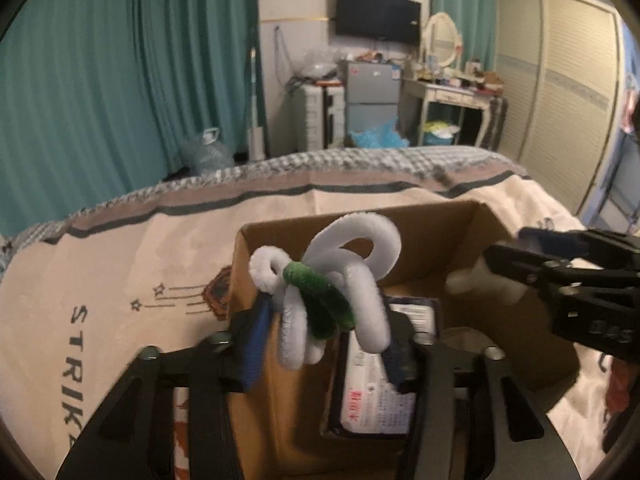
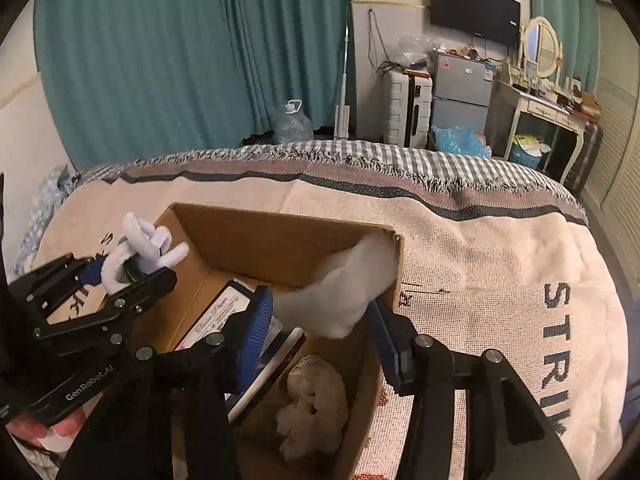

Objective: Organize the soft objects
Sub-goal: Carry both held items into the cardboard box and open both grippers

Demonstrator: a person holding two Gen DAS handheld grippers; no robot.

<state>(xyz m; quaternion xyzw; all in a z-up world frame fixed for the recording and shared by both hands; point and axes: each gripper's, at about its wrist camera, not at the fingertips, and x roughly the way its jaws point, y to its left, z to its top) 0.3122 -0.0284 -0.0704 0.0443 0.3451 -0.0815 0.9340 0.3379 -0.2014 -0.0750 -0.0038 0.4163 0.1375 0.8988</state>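
Bed (image 2: 460, 264) w/ cream woven blanket carries an open cardboard box (image 2: 280, 236); inside are a flat printed packet (image 2: 224, 304) and a crumpled white cloth (image 2: 312, 408). Right tongs (image 2: 320, 320) sit over the box's right side, part open, w/ a soft white piece (image 2: 340, 292) between the blue pads, draped against the box wall; can't tell if the pads press it. Left tongs (image 1: 324, 332) are over the box's left wall, part open, w/ a white-and-green chenille twist (image 1: 332, 280) loose between the pads. Risk, imo: the twist sits near the rim, so it may tip out onto the blanket; the white piece may snag on the wall edge.

box (image 2: 280, 236) floor: partly hidden | packet (image 1: 376, 392) print: too small to read
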